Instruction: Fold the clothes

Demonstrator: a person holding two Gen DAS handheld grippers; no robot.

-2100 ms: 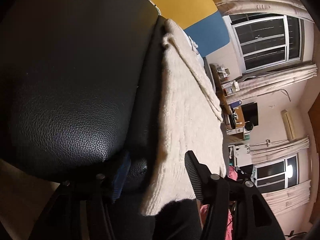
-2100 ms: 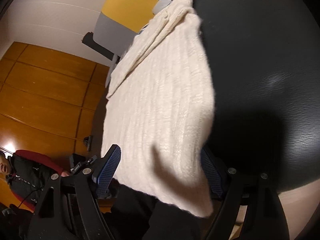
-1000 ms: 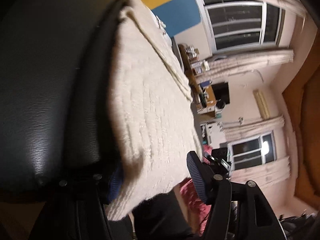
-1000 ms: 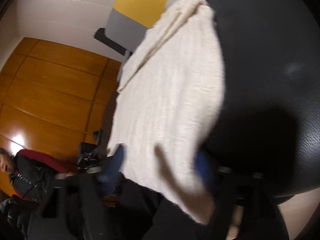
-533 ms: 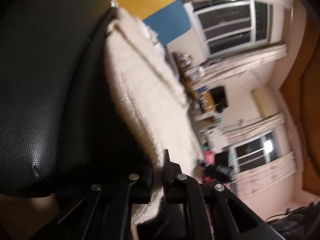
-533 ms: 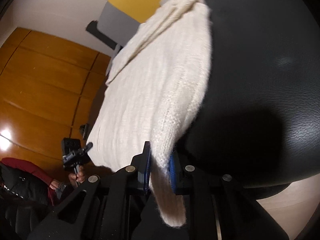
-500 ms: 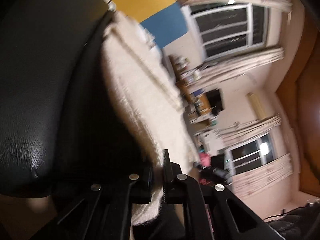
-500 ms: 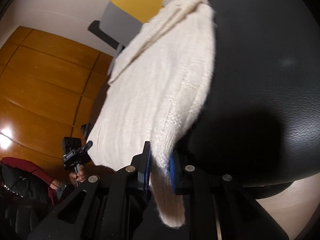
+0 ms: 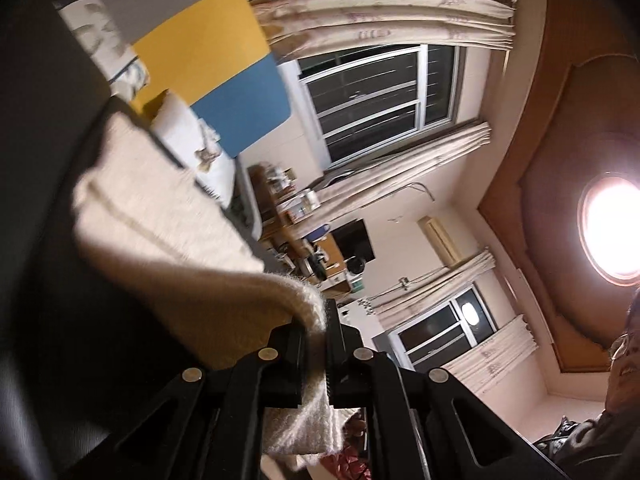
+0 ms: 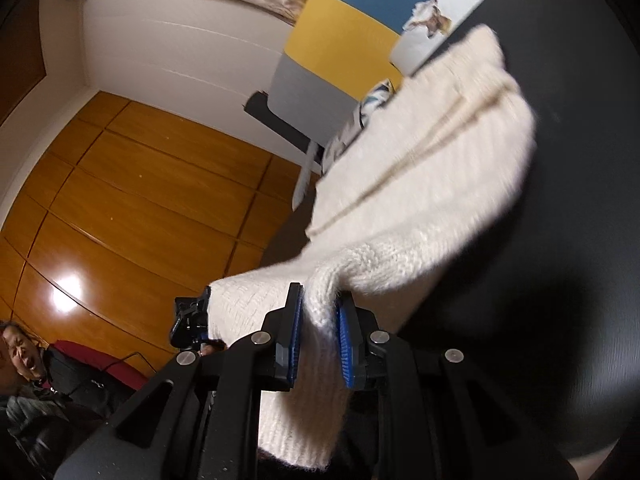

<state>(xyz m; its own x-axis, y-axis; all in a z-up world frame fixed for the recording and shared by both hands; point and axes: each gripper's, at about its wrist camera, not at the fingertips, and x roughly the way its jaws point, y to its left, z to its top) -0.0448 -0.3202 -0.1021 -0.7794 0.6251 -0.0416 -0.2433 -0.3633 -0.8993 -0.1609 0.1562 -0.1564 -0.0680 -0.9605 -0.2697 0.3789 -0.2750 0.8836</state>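
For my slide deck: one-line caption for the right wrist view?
Right tongs pinch the cream knit sweater's edge above a black leather seat.

The sweater lies on the padded surface, its near edge lifted off and pinched in both grippers: the right gripper at one corner, the left gripper at the other. Beyond it lies what may be a pillow.

Black leather surface; cream knit sweater lying on it.
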